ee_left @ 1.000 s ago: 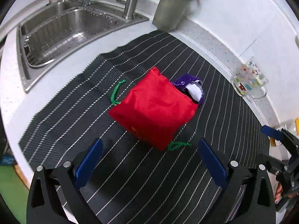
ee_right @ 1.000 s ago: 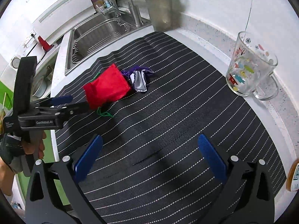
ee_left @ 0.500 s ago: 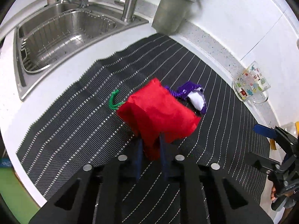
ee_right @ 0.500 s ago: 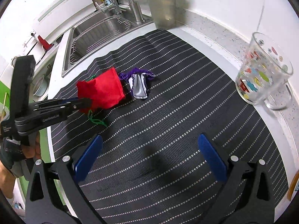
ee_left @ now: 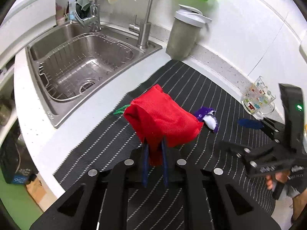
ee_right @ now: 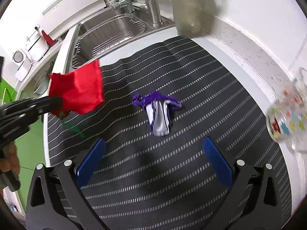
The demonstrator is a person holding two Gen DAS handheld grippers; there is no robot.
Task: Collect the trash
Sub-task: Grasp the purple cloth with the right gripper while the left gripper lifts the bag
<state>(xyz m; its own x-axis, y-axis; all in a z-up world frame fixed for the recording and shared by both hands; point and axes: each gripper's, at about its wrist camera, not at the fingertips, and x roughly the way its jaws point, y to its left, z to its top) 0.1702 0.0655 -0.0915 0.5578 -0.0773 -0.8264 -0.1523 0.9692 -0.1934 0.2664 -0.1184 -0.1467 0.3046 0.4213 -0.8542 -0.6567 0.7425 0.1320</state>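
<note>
Over the striped mat (ee_left: 107, 134): red bag (ee_left: 163, 117) pinched, lifted.
Your left gripper (ee_left: 154, 153) clamped its corner; your right gripper (ee_right: 153, 157) gaped empty near the purple wrapper (ee_right: 158, 115).

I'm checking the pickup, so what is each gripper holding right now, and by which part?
The left gripper pinches the red cloth bag by its near bottom edge. The right gripper is open and holds nothing.

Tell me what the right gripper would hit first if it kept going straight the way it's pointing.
Most likely the purple and white wrapper, lying on the striped mat straight ahead between the right gripper's open jaws. Depth is unclear; it might meet the mat just short.
</note>
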